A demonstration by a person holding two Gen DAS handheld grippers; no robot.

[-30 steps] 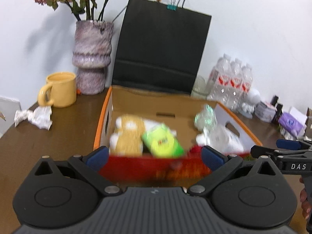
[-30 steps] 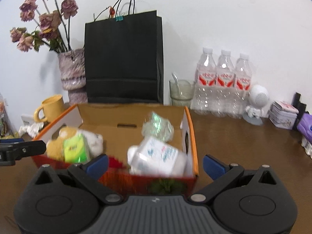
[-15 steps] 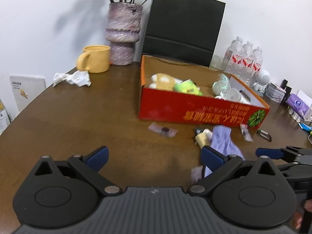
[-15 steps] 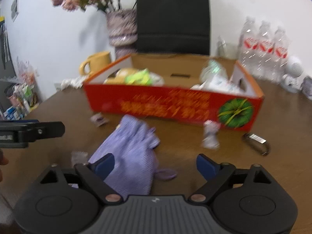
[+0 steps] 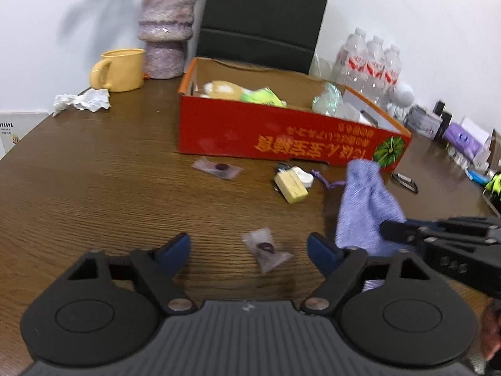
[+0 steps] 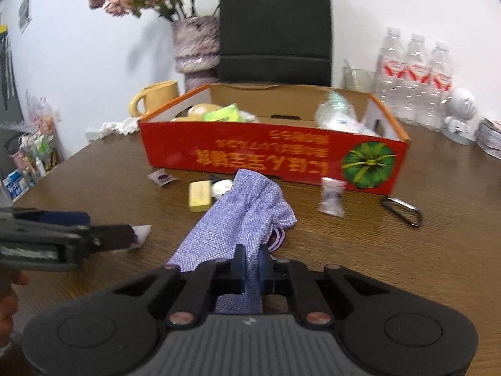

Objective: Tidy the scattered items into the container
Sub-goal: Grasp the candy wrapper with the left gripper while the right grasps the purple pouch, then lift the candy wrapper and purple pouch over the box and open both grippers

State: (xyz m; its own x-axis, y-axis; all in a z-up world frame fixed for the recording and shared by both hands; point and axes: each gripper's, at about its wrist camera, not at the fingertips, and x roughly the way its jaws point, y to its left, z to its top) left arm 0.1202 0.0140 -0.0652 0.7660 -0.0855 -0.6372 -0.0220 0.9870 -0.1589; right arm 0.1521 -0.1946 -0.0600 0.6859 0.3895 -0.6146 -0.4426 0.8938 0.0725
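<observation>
The red cardboard box (image 5: 281, 131) (image 6: 269, 153) stands on the brown table with a plush toy, a green packet and other items inside. In front of it lies a purple woven pouch (image 5: 363, 200) (image 6: 247, 210); my right gripper (image 6: 252, 266) (image 5: 388, 230) is shut on its near end. My left gripper (image 5: 249, 247) is low over the table, jaws closing, with a clear-wrapped candy (image 5: 266, 249) between the fingers and untouched. Loose nearby are a yellow block (image 5: 291, 185), another wrapped candy (image 5: 217, 167), a small packet (image 6: 332, 195) and a carabiner (image 6: 402, 210).
Behind the box stand a black paper bag (image 5: 263, 18), a purple vase (image 5: 166, 31), a yellow mug (image 5: 120, 69) and water bottles (image 6: 413, 75). Crumpled tissue (image 5: 83, 101) lies far left. Small boxes and clutter crowd the right table edge (image 5: 463, 138).
Both grippers have pulled back from over the box and dropped to the table in front of it. The right one has shut on the pouch; the left one's jaws have narrowed around the candy.
</observation>
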